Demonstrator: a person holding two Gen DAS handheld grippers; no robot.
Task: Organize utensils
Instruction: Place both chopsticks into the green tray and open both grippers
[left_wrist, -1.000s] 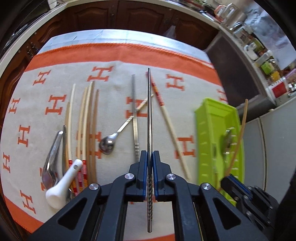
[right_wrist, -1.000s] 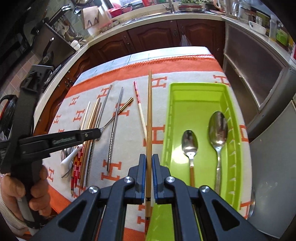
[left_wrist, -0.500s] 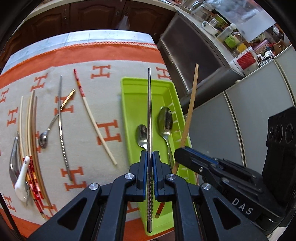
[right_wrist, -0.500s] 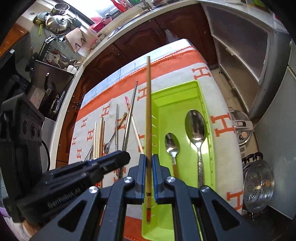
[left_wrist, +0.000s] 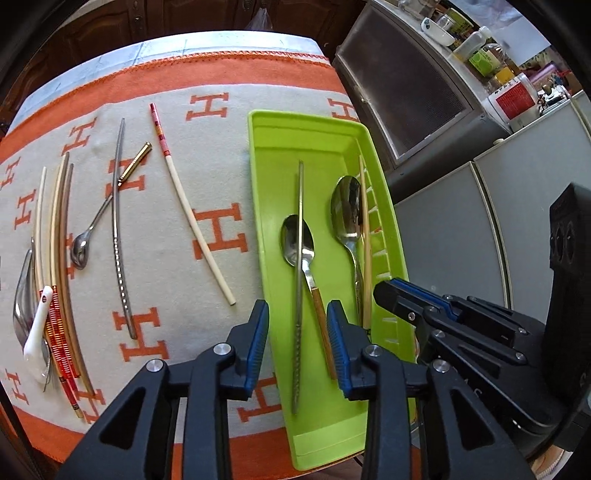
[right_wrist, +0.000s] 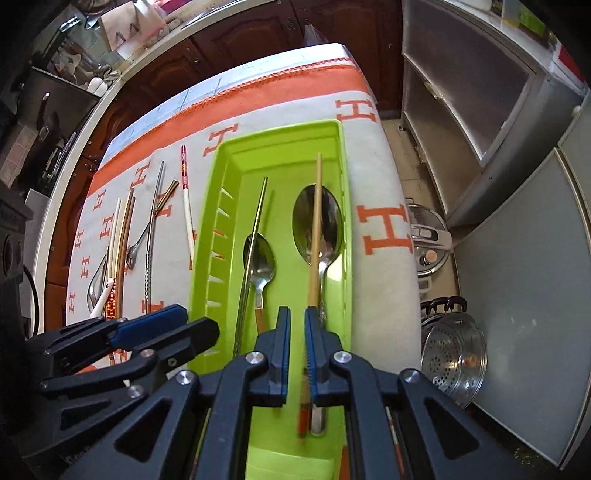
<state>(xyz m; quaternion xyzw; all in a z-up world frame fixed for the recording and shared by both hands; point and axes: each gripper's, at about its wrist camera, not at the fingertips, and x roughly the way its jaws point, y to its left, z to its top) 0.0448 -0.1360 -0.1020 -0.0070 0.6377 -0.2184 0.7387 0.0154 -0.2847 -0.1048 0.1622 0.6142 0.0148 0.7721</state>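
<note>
A green tray (left_wrist: 271, 147) (right_wrist: 236, 155) sits on the right of the orange-and-cream cloth. It holds two spoons (left_wrist: 341, 214) (right_wrist: 260, 264), a metal chopstick (left_wrist: 299, 258) (right_wrist: 253, 240) and a wooden chopstick (left_wrist: 365, 236) (right_wrist: 316, 229). My left gripper (left_wrist: 297, 339) is open above the tray, with the metal chopstick lying loose below it. My right gripper (right_wrist: 297, 343) is open a little, and the wooden chopstick lies across the large spoon (right_wrist: 317, 221) beneath it.
Loose on the cloth to the left are a red-tipped chopstick (left_wrist: 184, 199), a metal chopstick (left_wrist: 118, 229), a small spoon (left_wrist: 96, 221), pale chopsticks (left_wrist: 55, 236) and a white ceramic spoon (left_wrist: 37, 325). Cabinets (left_wrist: 406, 92) and a steamer pot (right_wrist: 454, 358) stand to the right.
Both grippers have opened and let go of their chopsticks, which now lie in the tray. Both grippers came lower over the tray.
</note>
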